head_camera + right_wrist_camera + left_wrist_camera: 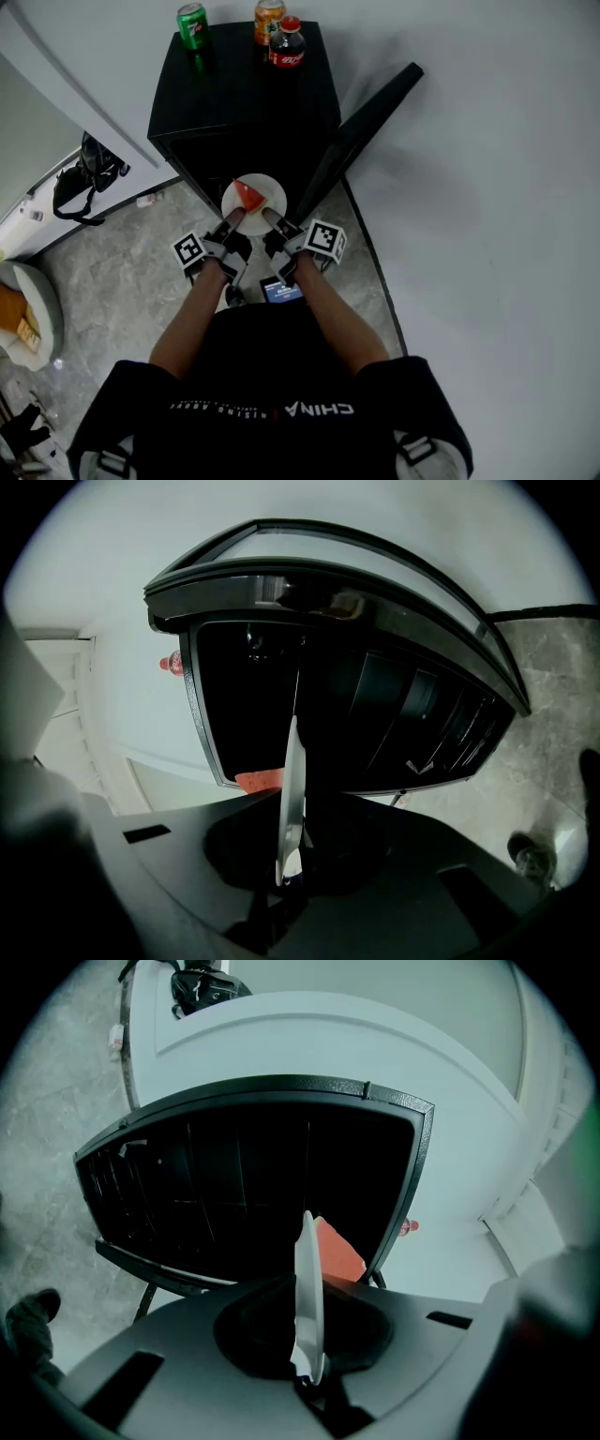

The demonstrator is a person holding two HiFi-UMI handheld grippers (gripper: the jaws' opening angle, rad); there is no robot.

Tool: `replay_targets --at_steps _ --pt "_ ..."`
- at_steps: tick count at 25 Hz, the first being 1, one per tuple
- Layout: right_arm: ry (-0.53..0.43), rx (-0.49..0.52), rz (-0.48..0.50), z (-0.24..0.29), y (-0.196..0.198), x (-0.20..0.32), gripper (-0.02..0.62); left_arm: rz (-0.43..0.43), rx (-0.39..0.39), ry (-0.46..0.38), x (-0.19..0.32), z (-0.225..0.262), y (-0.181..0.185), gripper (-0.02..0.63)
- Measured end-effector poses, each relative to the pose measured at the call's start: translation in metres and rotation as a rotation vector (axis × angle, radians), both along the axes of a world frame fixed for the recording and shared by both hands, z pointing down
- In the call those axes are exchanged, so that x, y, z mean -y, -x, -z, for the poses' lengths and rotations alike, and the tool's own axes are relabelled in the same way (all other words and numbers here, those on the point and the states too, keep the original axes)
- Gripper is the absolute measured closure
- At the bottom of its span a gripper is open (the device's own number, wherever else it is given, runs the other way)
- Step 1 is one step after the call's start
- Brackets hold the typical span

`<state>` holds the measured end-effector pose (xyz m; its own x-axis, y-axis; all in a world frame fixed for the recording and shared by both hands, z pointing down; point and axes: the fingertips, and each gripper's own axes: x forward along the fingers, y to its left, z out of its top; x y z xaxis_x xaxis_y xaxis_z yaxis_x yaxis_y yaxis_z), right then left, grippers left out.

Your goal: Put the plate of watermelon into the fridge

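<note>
Black fridge point(246, 103) on the floor, door point(370, 127) wide open, so the dark cavity is reachable. Plate point(275, 195) hangs level just in front of the opening, likely kept flat so the watermelon point(247, 195) slice doesn't slide. Left tongs point(232, 217) and right tongs point(273, 218) each pinch the near rim, closed down to plate thickness. Two grips stop tilt.

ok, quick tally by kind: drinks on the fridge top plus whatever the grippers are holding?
Cans: 2 (green can, orange can)
Cola bottle: 1
Plate: 1
Watermelon slice: 1
Total: 5
</note>
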<state>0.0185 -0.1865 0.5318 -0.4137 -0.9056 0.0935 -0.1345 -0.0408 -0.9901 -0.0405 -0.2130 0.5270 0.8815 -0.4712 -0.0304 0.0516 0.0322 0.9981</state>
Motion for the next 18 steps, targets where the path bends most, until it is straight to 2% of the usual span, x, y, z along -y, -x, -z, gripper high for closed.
replay_targets --at_steps 3,6,12,14,18 --pt "0.013 0.003 -0.008 -0.002 0.0 -0.002 0.571 0.014 0.002 -0.016 0.0 0.002 0.0 0.578" --pt "0.03 0.031 -0.021 -0.005 0.0 -0.004 0.503 0.031 -0.003 -0.016 0.0 0.002 0.0 0.578" --pt "0.043 0.036 -0.051 -0.005 -0.002 -0.007 0.516 0.041 0.023 -0.012 0.003 -0.001 0.004 0.578" --pt "0.053 0.058 -0.062 -0.009 -0.003 -0.005 0.555 0.042 0.035 -0.013 0.004 -0.006 0.003 0.578" --pt "0.056 0.124 -0.087 -0.018 -0.003 0.0 0.561 0.049 0.027 -0.021 0.01 -0.011 0.001 0.578"
